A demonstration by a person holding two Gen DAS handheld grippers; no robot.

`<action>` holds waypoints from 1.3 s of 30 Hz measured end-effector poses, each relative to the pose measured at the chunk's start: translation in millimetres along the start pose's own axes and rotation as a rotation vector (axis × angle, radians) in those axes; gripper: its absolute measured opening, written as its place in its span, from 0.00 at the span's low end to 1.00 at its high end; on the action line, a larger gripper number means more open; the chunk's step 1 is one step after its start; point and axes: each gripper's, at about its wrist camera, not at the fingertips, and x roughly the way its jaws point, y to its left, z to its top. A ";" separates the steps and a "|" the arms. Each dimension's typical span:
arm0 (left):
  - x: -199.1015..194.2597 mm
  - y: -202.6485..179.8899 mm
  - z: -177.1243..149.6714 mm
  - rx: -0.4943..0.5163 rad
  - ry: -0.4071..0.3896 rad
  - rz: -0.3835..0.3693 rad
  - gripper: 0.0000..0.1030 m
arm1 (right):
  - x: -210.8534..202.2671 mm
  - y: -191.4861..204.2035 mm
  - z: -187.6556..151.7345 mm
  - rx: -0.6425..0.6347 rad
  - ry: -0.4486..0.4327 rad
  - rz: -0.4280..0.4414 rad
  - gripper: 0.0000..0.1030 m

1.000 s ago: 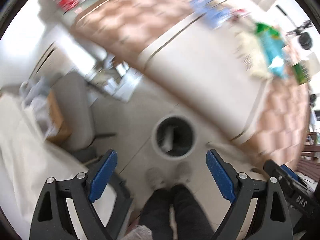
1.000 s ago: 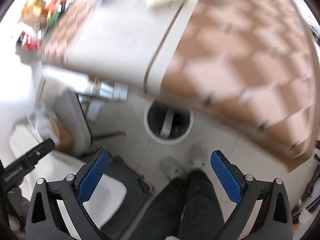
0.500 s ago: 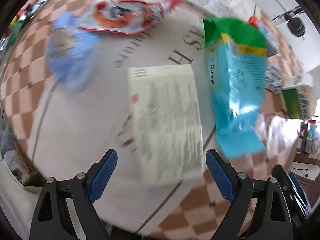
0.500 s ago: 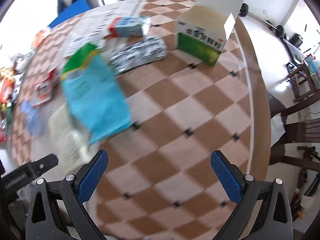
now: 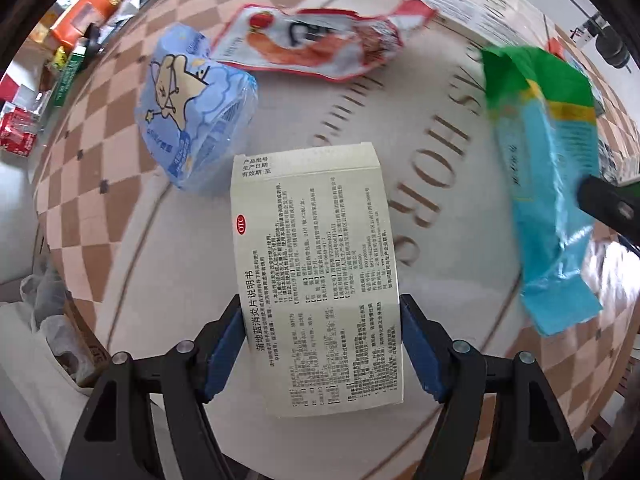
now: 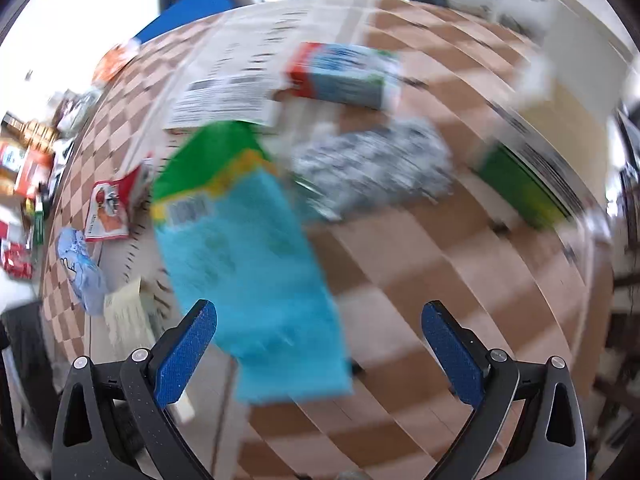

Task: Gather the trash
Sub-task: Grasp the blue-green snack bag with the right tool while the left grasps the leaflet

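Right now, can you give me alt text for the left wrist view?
The left tongs are closing around a cream printed medicine box on the checkered table. Blue, red and turquoise wrappers lie beyond.

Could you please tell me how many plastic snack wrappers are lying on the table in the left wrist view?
3: a blue wrapper left of the leaflet, a red one at top centre, and a teal-green one at right. Others may lie out of frame.
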 end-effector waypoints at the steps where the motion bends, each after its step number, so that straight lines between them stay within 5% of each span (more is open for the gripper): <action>1: 0.7 2.6 0.2 -0.005 0.001 -0.010 0.69 | 6.4 10.8 7.0 -0.029 0.007 -0.009 1.00; 11: -5.7 20.7 -14.6 -0.027 -0.027 -0.002 0.69 | 23.1 68.0 21.7 -0.134 0.021 0.013 1.00; 16: -16.5 54.5 -34.9 -0.057 -0.050 0.027 0.69 | 6.8 71.9 14.6 -0.171 -0.029 0.010 1.00; 25: -23.1 81.6 -54.7 -0.090 -0.064 0.048 0.69 | 29.3 61.9 11.3 -0.164 0.053 -0.041 1.00; 32: -51.1 91.9 -68.7 -0.073 -0.122 0.062 0.69 | 5.6 51.6 -3.5 -0.124 0.005 -0.012 0.70; 39: -68.1 71.3 -63.1 -0.074 -0.166 0.062 0.69 | -26.9 51.0 -39.3 -0.137 -0.029 0.040 0.65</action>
